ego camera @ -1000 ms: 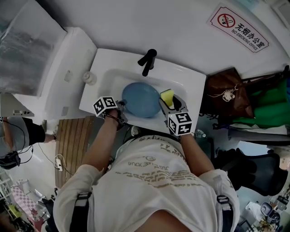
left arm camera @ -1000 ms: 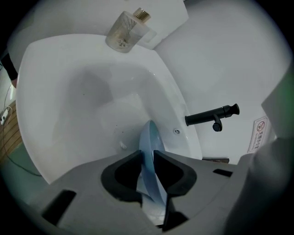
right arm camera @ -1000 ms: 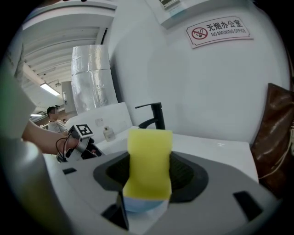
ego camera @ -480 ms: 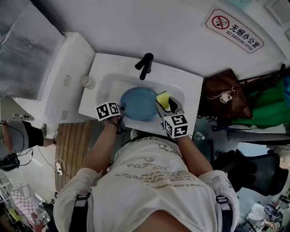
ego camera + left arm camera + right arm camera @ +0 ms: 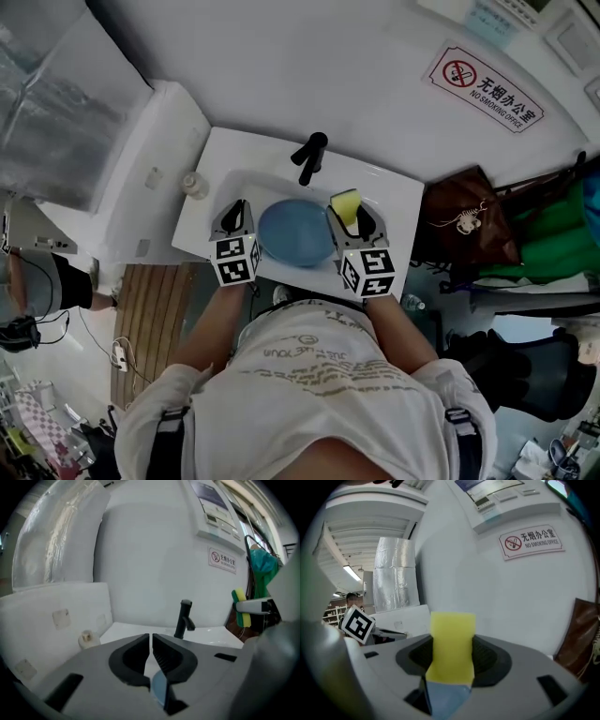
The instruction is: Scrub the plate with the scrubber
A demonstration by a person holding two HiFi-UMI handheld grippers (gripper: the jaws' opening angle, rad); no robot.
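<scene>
Over the sink [image 5: 253, 159], right gripper [image 5: 350, 217] near level, clamping scrubber [image 5: 345, 202]

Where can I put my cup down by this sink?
The counter is bare left of the faucet, between it and the small bottle. It is also bare right of the faucet, toward the brown bag. The basin is crowded: the blue plate nearly fills it.

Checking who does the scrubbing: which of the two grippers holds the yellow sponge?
The right gripper: its jaws clamp the yellow scrubber sponge. The left gripper has just been closing its jaws, with nothing between them.
</scene>
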